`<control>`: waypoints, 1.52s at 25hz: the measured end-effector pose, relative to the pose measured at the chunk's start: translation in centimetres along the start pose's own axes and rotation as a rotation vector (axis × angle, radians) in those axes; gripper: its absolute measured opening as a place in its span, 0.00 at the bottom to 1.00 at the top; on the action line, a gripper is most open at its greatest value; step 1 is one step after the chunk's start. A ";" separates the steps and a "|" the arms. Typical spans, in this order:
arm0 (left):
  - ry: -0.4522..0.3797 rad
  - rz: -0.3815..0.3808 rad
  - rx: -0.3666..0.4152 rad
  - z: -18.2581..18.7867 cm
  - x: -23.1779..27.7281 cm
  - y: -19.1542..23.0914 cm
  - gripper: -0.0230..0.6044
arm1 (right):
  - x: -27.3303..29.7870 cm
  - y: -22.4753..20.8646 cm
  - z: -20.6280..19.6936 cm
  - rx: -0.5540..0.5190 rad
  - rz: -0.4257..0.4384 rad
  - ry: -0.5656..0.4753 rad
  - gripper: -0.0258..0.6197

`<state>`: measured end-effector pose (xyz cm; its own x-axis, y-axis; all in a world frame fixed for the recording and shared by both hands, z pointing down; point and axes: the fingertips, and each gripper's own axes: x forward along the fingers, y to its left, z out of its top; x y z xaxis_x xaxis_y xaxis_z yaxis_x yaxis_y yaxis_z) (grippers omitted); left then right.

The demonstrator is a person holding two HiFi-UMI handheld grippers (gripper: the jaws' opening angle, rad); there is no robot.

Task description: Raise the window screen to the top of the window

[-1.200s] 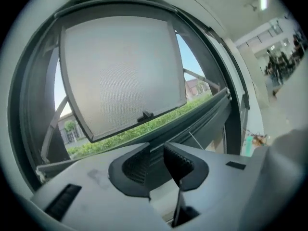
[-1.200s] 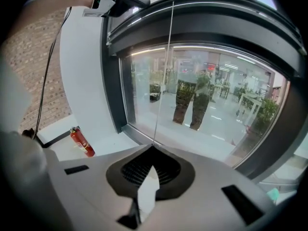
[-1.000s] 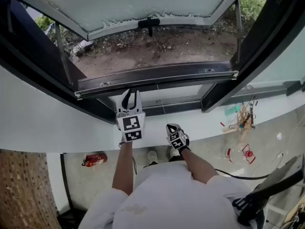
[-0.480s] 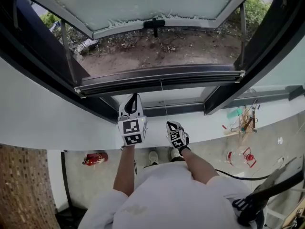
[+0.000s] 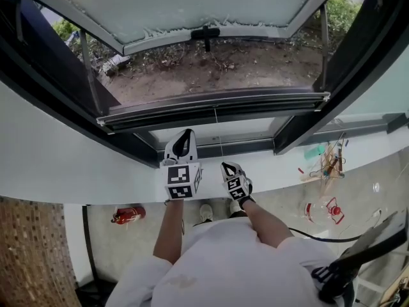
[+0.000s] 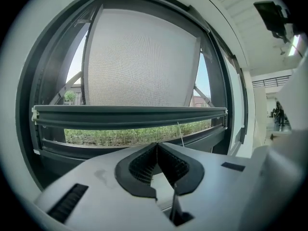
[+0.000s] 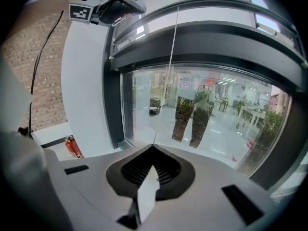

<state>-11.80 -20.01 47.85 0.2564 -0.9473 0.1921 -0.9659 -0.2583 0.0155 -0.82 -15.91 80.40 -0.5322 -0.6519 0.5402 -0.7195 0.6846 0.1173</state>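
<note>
The window screen's dark bottom bar (image 5: 211, 104) (image 6: 130, 114) runs across the open window, with grey mesh (image 6: 139, 57) above it. A thin pull cord (image 5: 218, 133) (image 7: 172, 57) hangs from the bar's middle. My right gripper (image 5: 224, 165) (image 7: 153, 148) is shut on the cord's lower end over the white sill, and a white tab shows between its jaws. My left gripper (image 5: 185, 135) (image 6: 157, 146) is shut just left of the cord and below the bar, with nothing seen between its jaws. The cord (image 6: 181, 134) passes to its right.
The outward-tilted window sash (image 5: 192, 5) with a black handle (image 5: 204, 32) lies beyond the bar. The white sill (image 5: 77, 165) sits under both grippers. A red fire extinguisher (image 5: 128, 214) (image 7: 72, 148) stands on the floor, with clutter (image 5: 326, 162) at right and a brick wall (image 5: 32, 248) at left.
My left gripper's jaws have gone from open to shut, and it has rolled slightly and drawn back toward the sill. The right gripper keeps its hold on the cord.
</note>
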 end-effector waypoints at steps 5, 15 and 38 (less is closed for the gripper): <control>-0.010 0.000 -0.010 0.3 0.0 0.1 0.05 | 0.2 -0.2 0.3 0.000 0.002 -0.006 0.04; -0.008 0.005 -0.012 0.2 0.4 0.5 0.05 | 1.1 -0.7 1.0 -0.009 0.006 -0.019 0.04; -0.024 0.028 0.002 0.8 0.8 2.3 0.05 | 1.9 0.2 8.6 -0.017 0.032 -0.138 0.04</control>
<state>-13.80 -21.51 47.24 0.2299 -0.9585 0.1687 -0.9727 -0.2318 0.0086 -5.79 -19.79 74.30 -0.6120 -0.6673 0.4245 -0.6940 0.7105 0.1164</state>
